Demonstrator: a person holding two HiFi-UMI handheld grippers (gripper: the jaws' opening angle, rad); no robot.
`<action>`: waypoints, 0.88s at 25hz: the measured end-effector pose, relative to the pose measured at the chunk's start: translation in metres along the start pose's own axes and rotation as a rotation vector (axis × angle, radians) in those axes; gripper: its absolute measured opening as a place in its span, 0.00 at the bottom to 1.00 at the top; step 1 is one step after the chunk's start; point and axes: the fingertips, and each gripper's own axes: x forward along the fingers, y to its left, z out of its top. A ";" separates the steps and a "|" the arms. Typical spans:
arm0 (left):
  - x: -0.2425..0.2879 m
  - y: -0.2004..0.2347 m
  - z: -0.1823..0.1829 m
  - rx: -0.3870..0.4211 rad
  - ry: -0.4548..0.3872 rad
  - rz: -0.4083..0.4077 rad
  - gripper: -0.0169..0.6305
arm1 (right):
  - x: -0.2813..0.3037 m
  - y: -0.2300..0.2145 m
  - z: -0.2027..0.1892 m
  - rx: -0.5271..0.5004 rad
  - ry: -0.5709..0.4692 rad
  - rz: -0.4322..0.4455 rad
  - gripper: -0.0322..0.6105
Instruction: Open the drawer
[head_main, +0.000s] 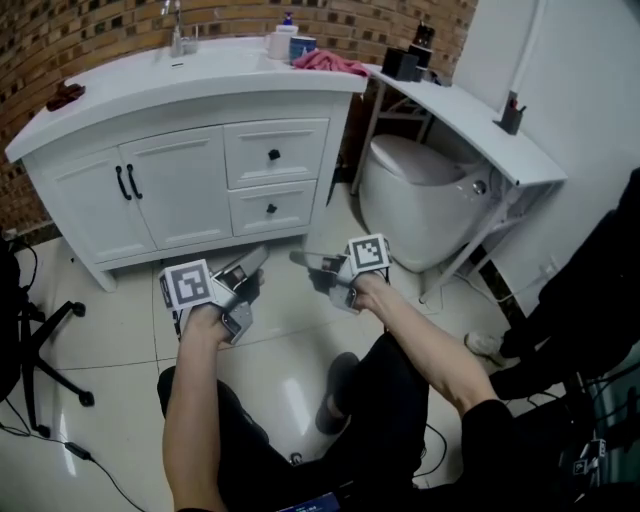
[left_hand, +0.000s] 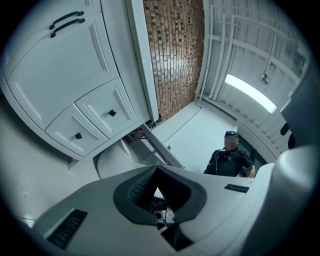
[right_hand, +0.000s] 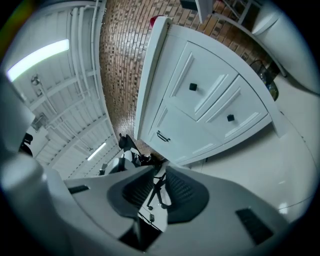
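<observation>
The left tongs (head_main: 254, 262) and right tongs (head_main: 300, 260), both pinched together and empty, face the shut drawers (head_main: 275, 153), seemingly poised to approach.

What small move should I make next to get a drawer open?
Probably open the right gripper and ease it toward the knob of the upper drawer. That drawer sits closed, the gripper's jaws are shut on nothing, and it hangs short of the vanity.
</observation>
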 end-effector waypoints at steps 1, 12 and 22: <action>0.001 0.002 -0.002 0.003 0.007 0.007 0.01 | -0.004 -0.002 0.005 0.000 -0.013 0.007 0.19; -0.007 0.031 0.014 0.027 -0.022 0.086 0.01 | 0.000 -0.037 0.033 0.037 -0.047 0.026 0.19; 0.009 0.046 0.025 0.041 -0.014 0.058 0.01 | 0.029 -0.073 0.046 0.078 -0.020 0.020 0.28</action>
